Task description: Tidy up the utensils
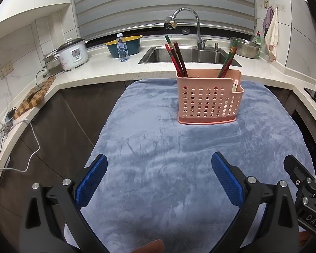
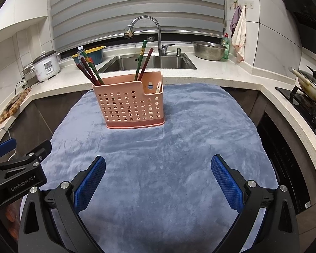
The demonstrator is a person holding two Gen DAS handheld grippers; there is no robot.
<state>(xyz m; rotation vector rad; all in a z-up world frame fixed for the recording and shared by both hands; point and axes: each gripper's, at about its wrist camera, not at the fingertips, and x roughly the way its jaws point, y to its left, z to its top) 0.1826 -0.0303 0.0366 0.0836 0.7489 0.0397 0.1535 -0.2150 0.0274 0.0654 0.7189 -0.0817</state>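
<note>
Hovering empty with jaws spread, the left gripper and right gripper should retreat without nudging the far pink caddy holding upright chopsticks.

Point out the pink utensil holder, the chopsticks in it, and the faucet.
pink utensil holder point(image 1: 206, 103), left wrist view, perforated front wall.
chopsticks point(image 1: 179, 60), left wrist view, shaft of the left bunch.
faucet point(image 2: 159, 33), right wrist view, upright neck.

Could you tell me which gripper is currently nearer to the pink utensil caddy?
Neither clearly. The left gripper sits back from the pink utensil caddy, which is ahead to its right; the right gripper sees it ahead to its left.
</note>
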